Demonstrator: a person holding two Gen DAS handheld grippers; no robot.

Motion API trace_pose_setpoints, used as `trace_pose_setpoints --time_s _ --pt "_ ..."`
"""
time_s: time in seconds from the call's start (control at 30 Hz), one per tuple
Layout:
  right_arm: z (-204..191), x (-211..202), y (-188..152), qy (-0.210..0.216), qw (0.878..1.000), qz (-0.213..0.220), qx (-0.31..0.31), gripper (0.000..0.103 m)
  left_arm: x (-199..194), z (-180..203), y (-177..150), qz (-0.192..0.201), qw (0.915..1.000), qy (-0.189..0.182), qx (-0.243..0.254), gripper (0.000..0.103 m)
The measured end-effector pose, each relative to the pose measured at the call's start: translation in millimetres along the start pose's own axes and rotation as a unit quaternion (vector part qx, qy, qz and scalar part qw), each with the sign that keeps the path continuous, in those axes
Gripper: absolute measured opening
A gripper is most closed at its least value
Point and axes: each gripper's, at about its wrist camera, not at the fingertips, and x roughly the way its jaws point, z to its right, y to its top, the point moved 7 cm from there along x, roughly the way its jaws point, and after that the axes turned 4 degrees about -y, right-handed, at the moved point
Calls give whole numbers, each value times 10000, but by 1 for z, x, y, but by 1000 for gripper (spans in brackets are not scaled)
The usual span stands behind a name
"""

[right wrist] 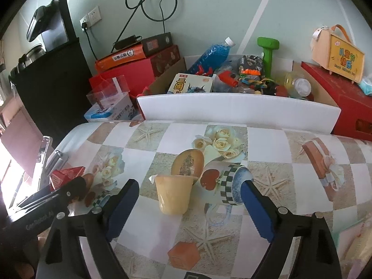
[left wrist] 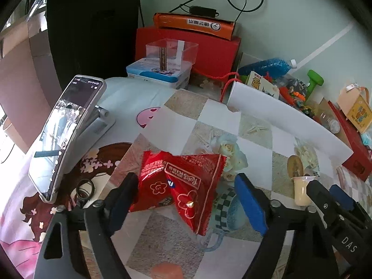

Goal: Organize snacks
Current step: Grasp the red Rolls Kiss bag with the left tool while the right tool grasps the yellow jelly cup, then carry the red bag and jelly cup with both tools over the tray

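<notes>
Left gripper (left wrist: 186, 200) jaws stand apart around a red packet (left wrist: 183, 186) on the desk (left wrist: 255, 139); right gripper (right wrist: 189, 205) jaws gape around a cup (right wrist: 173, 193) lying toward 12 o'clock.

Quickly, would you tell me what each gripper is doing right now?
Left gripper: open around the red snack packet.
Right gripper: open around the yellow jelly cup.

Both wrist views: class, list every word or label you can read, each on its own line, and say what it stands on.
"DAS" on the right gripper arm.
"Gen Robot AI", faint, on the left gripper arm.
"Happy", small, on the yellow gift box; its Chinese characters are too unclear to quote.
Red snack packet: upside-down print, not readable.
Orange box and card box: Chinese print, too blurred.
Phone screen: too small.
</notes>
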Motion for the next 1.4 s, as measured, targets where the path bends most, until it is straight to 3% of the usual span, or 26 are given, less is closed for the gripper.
trace_pose_setpoints --time_s 0.17,0.23,0.47,0.73,1.0,1.4 --pt "2 9 -6 47 9998 -160 50 82 8 5 -4 -126 9999 -12 78 73" --pt "3 11 -7 62 9998 -200 72 79 11 7 -6 -170 9998 -7 98 66" --pt "3 15 -9 142 9995 -239 116 70 13 8 -7 -165 9998 -71 42 65" --pt "-2 16 -11 198 9994 -287 40 40 11 7 -3 -42 9999 -161 -44 65" --pt "-2 15 -12 198 9994 -279 3 37 8 5 -2 32 9998 -154 -104 54" --pt "-3 10 -11 164 9997 -200 -29 37 2 9 0 113 9997 -216 -53 53"
